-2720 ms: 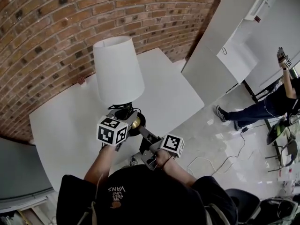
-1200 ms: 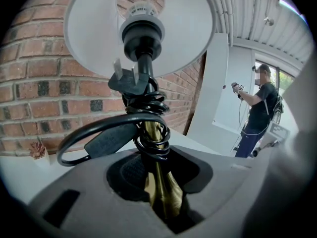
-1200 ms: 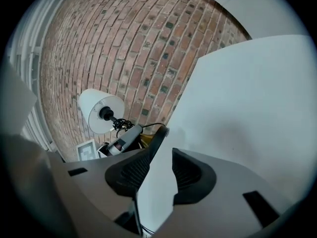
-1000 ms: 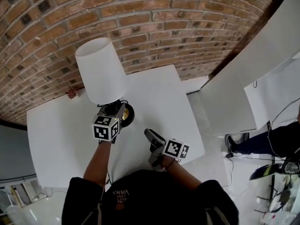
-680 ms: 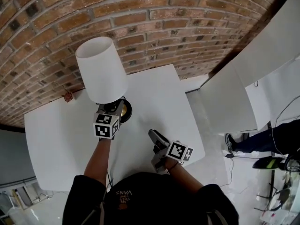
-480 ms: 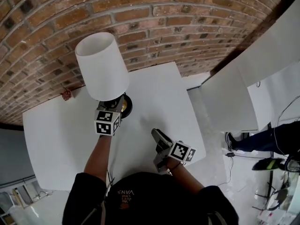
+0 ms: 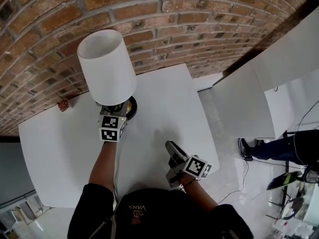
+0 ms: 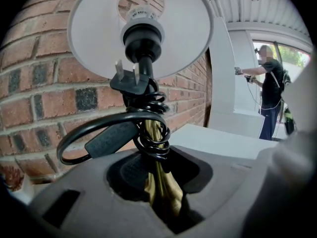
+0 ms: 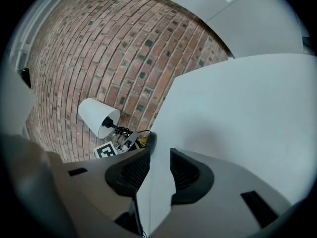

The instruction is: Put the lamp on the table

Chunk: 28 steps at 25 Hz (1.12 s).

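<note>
Closest to you, your right gripper (image 7: 173, 148) hung over the near part of the white table (image 7: 164, 98). Its jaws stood apart with only bare tabletop showing in the gap, and the lamp (image 9: 106, 120) was well off to its left.

Your left gripper (image 8: 159, 195) was clamped on the lamp (image 7: 109, 73), low on its slim brass stem (image 8: 157, 180). A ribbed pad pressed on the stem from each side, and the stem ran up out of the jaws. Just above the pads, a black cord (image 8: 148, 133) was wound around the stem in tight coils, with one loose loop swinging out to the left. The plug (image 8: 130, 78) stuck up above the coils, its prongs showing. Above that sat a black socket, and then the open underside of the white, tapering shade (image 8: 94, 29).

From your head view, the lamp stood upright. Its round dark base (image 7: 131, 107) was just beyond your left gripper (image 7: 117, 114), over the far edge of the table. I could not tell whether the base touched the top.

Behind the lamp rose the brick wall (image 7: 149, 14). Off to the right, well away, a person (image 8: 270, 95) stood with arms raised.
</note>
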### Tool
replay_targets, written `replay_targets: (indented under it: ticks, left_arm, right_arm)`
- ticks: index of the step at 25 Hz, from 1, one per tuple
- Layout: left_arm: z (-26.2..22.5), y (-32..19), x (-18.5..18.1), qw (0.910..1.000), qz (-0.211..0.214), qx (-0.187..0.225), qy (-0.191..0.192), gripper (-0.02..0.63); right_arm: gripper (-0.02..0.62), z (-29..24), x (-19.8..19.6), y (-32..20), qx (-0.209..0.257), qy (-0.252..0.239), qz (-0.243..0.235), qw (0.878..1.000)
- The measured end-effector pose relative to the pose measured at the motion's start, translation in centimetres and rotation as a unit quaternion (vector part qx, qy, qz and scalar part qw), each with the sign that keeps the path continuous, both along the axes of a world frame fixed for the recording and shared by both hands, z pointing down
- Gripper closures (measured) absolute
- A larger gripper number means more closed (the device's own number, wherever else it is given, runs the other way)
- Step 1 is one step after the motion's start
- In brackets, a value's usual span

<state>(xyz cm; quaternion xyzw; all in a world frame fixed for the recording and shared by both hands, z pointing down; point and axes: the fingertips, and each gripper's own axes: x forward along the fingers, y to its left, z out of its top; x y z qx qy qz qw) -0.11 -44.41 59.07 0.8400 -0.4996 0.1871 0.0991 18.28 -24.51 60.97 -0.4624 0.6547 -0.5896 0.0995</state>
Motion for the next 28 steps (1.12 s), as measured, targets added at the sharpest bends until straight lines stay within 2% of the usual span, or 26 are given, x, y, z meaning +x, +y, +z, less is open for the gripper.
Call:
replay_targets:
  ticks: [4, 10, 20, 28]
  left_arm:
    - [0.1, -1.1, 0.2, 0.9994, -0.002, 0.032, -0.013, 0.486]
    - [0.3, -2.3, 0.1, 0.9981, -0.004, 0.060, -0.012, 0.486]
    - [0.5, -3.0, -0.2, 0.9950, 0.016, 0.098, -0.003, 0.486]
    - [0.6, -3.0, -0.3, 0.9920, 0.014, 0.125, -0.001, 0.485]
  right_arm:
    - [0.469, 0.8, 1.3, -0.1, -0.010, 0.011, 0.009, 1.000]
    - [0.469, 1.4, 1.8, -0.8, -0.014, 0.020, 0.009, 1.000]
    - [0.469, 1.7, -0.4, -1.7, -0.009, 0.035, -0.019, 0.999]
    - [0.469, 1.6, -1.5, -1.7, -0.007, 0.038, -0.031, 0.999]
